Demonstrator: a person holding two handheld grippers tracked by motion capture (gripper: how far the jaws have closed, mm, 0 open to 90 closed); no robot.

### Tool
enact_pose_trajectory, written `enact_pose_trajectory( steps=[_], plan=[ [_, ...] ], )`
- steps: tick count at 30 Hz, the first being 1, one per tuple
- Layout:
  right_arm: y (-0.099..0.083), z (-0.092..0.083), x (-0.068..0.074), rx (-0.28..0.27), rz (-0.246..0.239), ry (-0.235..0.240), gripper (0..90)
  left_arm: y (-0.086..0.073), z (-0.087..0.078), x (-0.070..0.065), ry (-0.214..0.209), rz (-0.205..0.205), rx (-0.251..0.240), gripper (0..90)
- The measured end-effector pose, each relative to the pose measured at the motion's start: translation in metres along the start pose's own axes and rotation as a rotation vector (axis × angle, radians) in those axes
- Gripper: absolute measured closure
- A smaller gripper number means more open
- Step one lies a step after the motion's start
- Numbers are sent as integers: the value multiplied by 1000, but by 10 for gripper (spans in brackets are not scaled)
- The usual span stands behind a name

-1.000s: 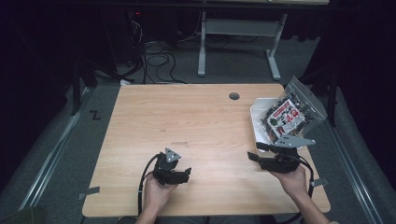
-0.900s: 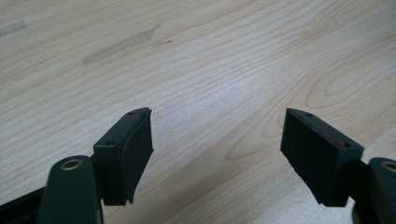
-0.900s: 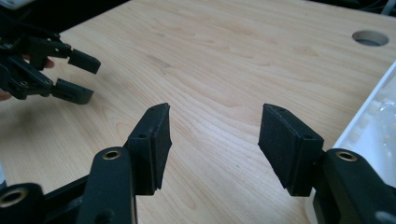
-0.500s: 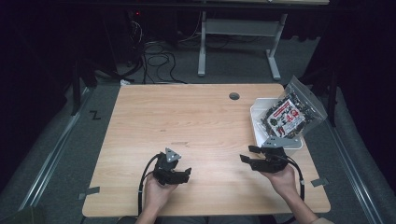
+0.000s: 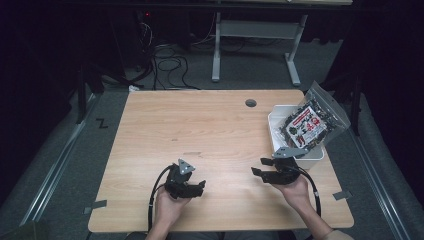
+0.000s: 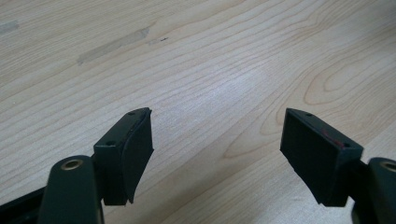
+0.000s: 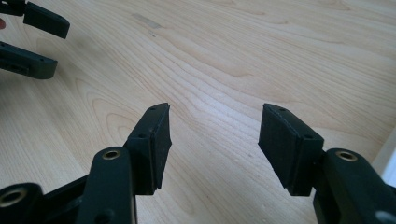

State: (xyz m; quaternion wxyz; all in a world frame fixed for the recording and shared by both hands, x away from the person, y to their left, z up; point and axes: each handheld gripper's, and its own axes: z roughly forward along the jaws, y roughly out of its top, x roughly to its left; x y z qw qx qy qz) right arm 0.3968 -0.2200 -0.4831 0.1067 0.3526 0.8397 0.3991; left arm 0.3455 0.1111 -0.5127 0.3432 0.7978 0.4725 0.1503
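Both claws are being held spread, empty: left claw (image 5: 199, 186), right claw (image 5: 258, 172). Snack bag (image 5: 309, 125), lying in white tub (image 5: 274, 131) just beyond right claw, is judged light, crinkly, slippery; top seal edge is being favoured.

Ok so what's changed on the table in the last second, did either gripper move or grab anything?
The right gripper has come down and drawn away from the white bin toward the middle of the table. Its jaws stand open with nothing between them. The left gripper stayed where it was, also open and empty. The snack bag stayed in the bin, untouched.
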Motion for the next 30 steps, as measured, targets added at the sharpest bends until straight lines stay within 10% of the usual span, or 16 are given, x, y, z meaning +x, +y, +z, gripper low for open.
enact_pose_trajectory(
  steps=[30],
  plan=[
    [-23,12,4,33,-65,-49,437,0,3,-2,-8,6,16,254]
  ],
)
